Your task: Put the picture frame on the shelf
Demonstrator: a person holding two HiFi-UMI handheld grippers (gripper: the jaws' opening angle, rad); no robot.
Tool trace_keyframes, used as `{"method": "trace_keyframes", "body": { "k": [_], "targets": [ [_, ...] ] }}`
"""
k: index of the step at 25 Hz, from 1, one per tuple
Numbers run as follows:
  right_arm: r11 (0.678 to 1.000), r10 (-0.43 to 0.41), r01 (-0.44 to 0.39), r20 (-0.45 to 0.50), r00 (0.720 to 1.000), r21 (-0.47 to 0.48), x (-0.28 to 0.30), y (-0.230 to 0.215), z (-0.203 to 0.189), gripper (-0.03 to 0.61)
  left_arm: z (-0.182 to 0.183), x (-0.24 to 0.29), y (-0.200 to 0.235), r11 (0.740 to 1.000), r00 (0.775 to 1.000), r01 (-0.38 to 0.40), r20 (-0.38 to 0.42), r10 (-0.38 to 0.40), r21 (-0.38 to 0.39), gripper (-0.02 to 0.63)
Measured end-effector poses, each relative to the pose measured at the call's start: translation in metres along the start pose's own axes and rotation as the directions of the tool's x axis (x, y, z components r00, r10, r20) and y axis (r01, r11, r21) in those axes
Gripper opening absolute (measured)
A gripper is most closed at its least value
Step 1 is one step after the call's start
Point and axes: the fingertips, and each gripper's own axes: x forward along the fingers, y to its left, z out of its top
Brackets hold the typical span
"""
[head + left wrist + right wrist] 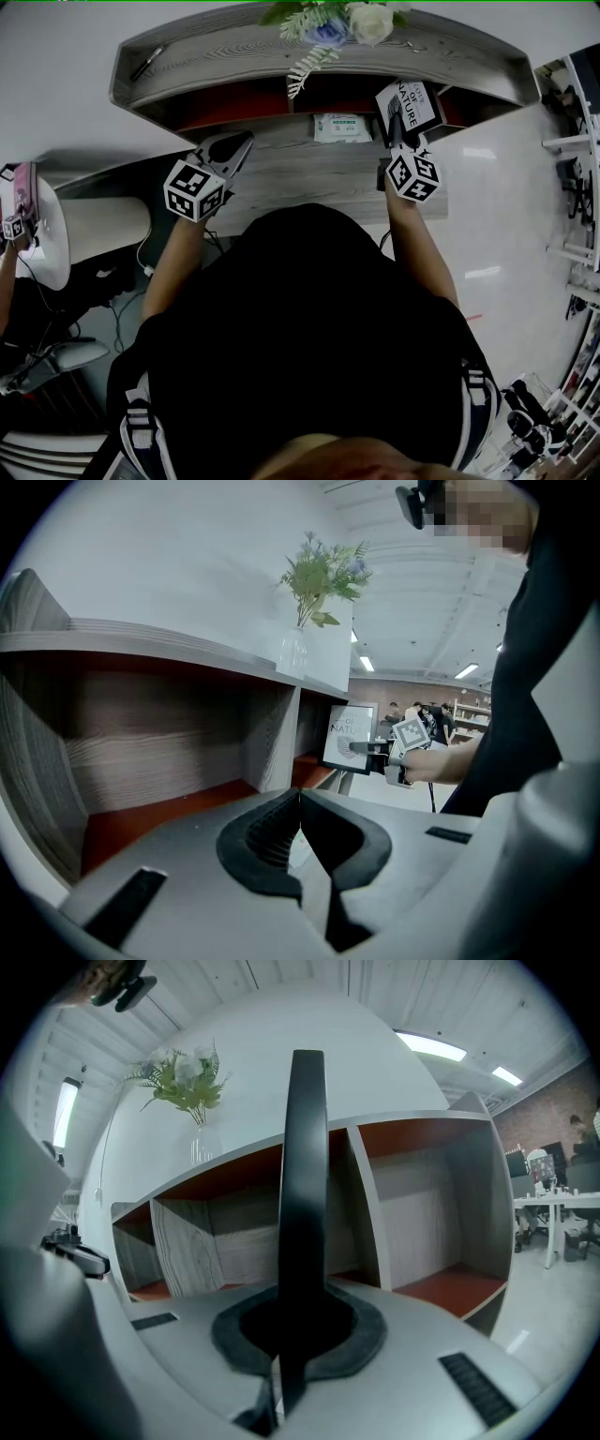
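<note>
The picture frame (pixel 410 111) is black with a white print. It stands upright in front of the shelf's right-hand compartment (pixel 469 105). My right gripper (pixel 403 142) is shut on its lower edge. In the right gripper view the frame (pixel 305 1176) shows edge-on as a black bar rising from between the jaws of the right gripper (pixel 287 1365). My left gripper (pixel 238 148) hovers before the shelf's left compartment. It is shut with nothing in it, and its pads meet (pixel 300 795). From there the frame (pixel 351 738) is seen off to the right.
The grey wood shelf (pixel 225 47) has red-floored compartments (pixel 455 1290). A vase of flowers (pixel 330 22) and a pen (pixel 150 62) sit on its top. A white packet (pixel 342 127) lies on the lower board. A white round table (pixel 56 234) stands at the left.
</note>
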Motion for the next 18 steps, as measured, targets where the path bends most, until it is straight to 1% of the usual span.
{"method": "trace_keyframes", "body": {
  "k": [10, 18],
  "targets": [
    [1.000, -0.008, 0.008, 0.007, 1.000, -0.009, 0.020, -0.004, 0.003, 0.023, -0.003, 0.002, 0.009, 1.000, 1.000, -0.014, -0.008, 0.014, -0.009, 0.020],
    [0.999, -0.031, 0.031, 0.022, 0.999, -0.008, 0.034, -0.009, 0.006, 0.023, -0.004, 0.007, 0.012, 1.000, 1.000, -0.016, -0.025, 0.016, -0.010, 0.020]
  ]
}}
